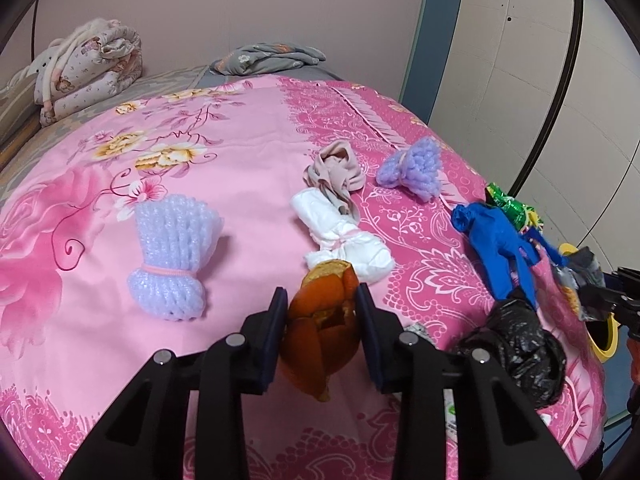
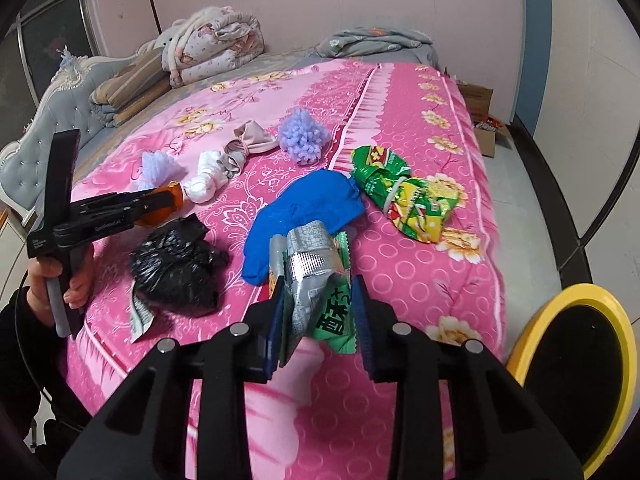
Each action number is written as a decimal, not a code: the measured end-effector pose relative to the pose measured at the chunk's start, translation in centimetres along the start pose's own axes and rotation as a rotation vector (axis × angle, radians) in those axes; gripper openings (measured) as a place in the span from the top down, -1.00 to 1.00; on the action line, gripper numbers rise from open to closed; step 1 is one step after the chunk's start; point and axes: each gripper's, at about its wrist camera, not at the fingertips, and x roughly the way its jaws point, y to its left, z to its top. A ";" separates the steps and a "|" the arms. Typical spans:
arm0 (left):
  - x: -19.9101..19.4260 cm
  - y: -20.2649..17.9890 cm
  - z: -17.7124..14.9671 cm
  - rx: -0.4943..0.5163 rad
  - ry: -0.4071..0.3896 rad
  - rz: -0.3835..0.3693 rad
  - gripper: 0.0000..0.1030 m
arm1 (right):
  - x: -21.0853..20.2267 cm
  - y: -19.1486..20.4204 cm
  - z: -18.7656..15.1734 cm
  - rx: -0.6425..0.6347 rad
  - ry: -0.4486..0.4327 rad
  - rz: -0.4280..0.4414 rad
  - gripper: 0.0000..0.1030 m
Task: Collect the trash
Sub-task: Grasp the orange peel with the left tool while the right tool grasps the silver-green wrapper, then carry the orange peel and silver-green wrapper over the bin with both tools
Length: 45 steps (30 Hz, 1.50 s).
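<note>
My left gripper (image 1: 321, 300) is shut on an orange peel (image 1: 324, 320) held just above the pink bedspread (image 1: 240, 160). In the right wrist view that same left gripper (image 2: 172, 200) shows at the left, with a hand (image 2: 60, 280) around its handle. My right gripper (image 2: 318, 292) is shut on a crumpled silver and green snack wrapper (image 2: 316, 276). Beyond it lie a blue glove (image 2: 304, 208), a green and yellow snack bag (image 2: 404, 192) and a crumpled black plastic bag (image 2: 176, 264).
Lilac foam nets (image 1: 172, 256) (image 1: 412, 166), a white bundle (image 1: 344, 240) and a beige cloth (image 1: 336, 172) lie on the bed. A yellow-rimmed bin (image 2: 576, 368) stands on the floor beside the bed's right edge. Folded quilts (image 2: 212, 44) sit by the headboard.
</note>
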 end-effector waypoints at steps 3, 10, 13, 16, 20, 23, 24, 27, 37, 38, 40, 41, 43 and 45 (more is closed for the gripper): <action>-0.9 -0.3 0.2 0.001 -0.017 0.007 0.36 | -1.8 -0.2 -0.5 0.010 -0.024 -0.005 0.42; -3.9 -1.6 1.1 0.003 -0.078 0.007 0.36 | -6.5 -0.7 -1.4 0.034 -0.104 -0.015 0.42; -5.5 -2.7 1.6 0.014 -0.113 -0.001 0.36 | -8.6 -1.0 -1.5 0.048 -0.145 -0.024 0.42; -7.0 -4.0 2.2 0.025 -0.145 -0.014 0.36 | -10.3 -1.5 -1.5 0.061 -0.180 -0.033 0.42; -9.0 -5.8 3.0 0.044 -0.188 -0.034 0.36 | -12.9 -2.2 -1.6 0.089 -0.240 -0.060 0.42; -10.4 -7.5 3.6 0.064 -0.223 -0.053 0.36 | -15.0 -2.8 -1.5 0.120 -0.291 -0.084 0.42; -11.0 -8.1 3.9 0.073 -0.234 -0.061 0.36 | -15.5 -3.0 -1.5 0.126 -0.304 -0.090 0.42; -12.3 -9.9 4.4 0.092 -0.266 -0.077 0.36 | -17.6 -3.7 -1.3 0.149 -0.355 -0.117 0.42; -15.9 -16.5 7.2 0.150 -0.362 -0.166 0.36 | -23.3 -6.9 -2.0 0.281 -0.515 -0.243 0.42; -16.1 -17.3 7.5 0.156 -0.367 -0.177 0.36 | -23.8 -7.3 -2.1 0.297 -0.526 -0.252 0.42; -16.3 -18.7 7.8 0.169 -0.376 -0.191 0.36 | -24.5 -8.0 -2.4 0.327 -0.547 -0.280 0.42; -16.3 -19.5 8.0 0.177 -0.378 -0.199 0.36 | -25.0 -8.3 -2.7 0.341 -0.557 -0.297 0.42; -16.3 -21.0 8.3 0.196 -0.378 -0.220 0.36 | -25.5 -9.2 -3.1 0.378 -0.573 -0.315 0.42; -16.1 -22.6 8.4 0.220 -0.381 -0.237 0.36 | -26.0 -10.1 -3.5 0.410 -0.585 -0.325 0.42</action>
